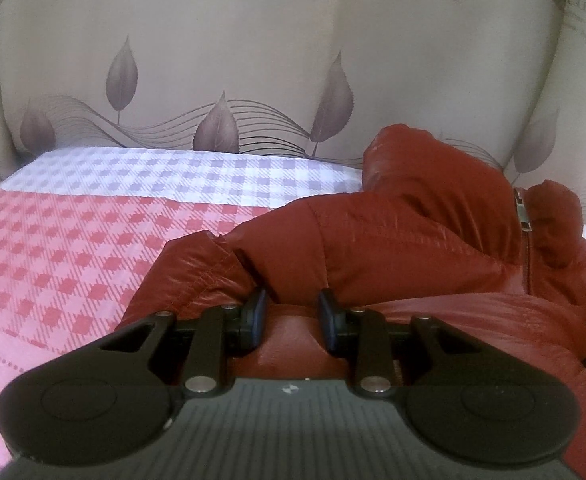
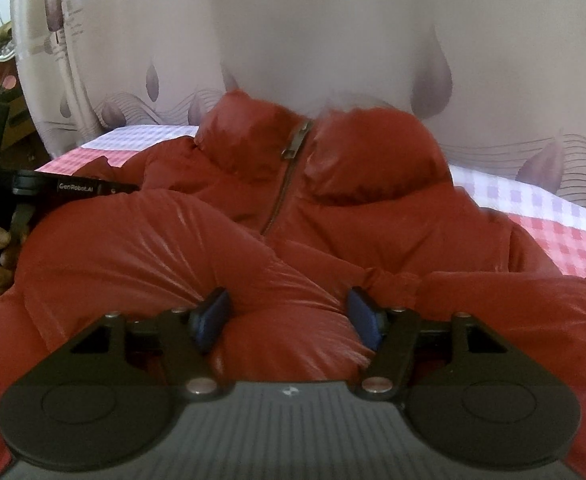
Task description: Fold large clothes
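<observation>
Where jacket (image 1: 393, 232) meets bare bedsheet (image 1: 73, 260): left gripper (image 1: 293, 314) tight on jacket, right gripper (image 2: 287, 314) half-open.

**Materials and finish**

Jacket (image 1: 413, 232): glossy red padded cloth, shiny creased shell, stitched seams; metal zip (image 2: 293, 148), dull grey. Bedsheet (image 1: 73, 248): matt woven cloth, red, pink and white check, smooth. Headboard (image 1: 253, 60): beige, smooth, soft sheen, printed leaves and lettering. Left gripper (image 1: 293, 314): matt black plastic arms, ribbed grey body, bright metal pins, rubbery dark pads (image 1: 258, 314). Right gripper (image 2: 289, 318): same matt black plastic and metal pins, pads (image 2: 363, 316) dark blue, slightly glossy.
</observation>
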A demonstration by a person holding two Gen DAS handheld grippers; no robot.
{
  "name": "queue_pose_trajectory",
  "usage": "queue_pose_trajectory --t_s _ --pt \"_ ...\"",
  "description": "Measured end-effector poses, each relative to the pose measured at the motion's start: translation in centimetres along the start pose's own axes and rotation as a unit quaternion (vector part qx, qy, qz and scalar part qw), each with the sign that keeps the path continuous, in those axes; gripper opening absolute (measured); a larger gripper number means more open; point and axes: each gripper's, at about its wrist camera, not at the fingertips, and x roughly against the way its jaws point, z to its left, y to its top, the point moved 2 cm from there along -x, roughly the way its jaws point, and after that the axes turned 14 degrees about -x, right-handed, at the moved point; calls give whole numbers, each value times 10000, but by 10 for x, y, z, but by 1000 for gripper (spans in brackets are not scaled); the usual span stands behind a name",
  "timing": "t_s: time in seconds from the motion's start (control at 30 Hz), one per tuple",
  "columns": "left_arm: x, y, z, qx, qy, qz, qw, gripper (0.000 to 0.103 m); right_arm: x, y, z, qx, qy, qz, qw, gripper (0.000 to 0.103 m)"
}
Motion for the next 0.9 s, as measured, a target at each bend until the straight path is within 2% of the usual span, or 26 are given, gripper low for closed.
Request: queue_pose_trajectory --t_s 0.4,0.53,0.6,0.63,0.7,0.77,0.8,0.83,0.9 --pt "1 -1 2 -40 -50 -4 10000 34 -4 1 2 10 -226 -16 9997 80" --pt "1 -1 2 -70 -31 -22 10000 34 -5 1 1 10 -329 -41 9994 88" --pt "2 -1 2 -85 -59 -53 9999 35 -5 2 0 -56 -398 -84 9992 95" --pt "5 -1 4 -76 -143 -83 9998 40 -4 2 -1 -75 -426 -104 9990 96" --pt "18 0 8 -45 -365 -72 9993 42 5 2 -3 -174 -402 -187 9989 97" --pt "52 0 20 327 -774 -186 9963 58 36 3 -4 -424 -506 -309 9973 98" --pt "73 -2 26 467 -1006 -308 9934 73 66 1 -5 -585 -290 -545 9964 98" --pt "98 -6 32 500 -1180 -453 9907 84 100 -5 -6 -720 4 -761 9945 98" --pt "151 -19 41 270 -1199 -642 9903 96 156 -25 -11 -919 438 -907 9907 102"
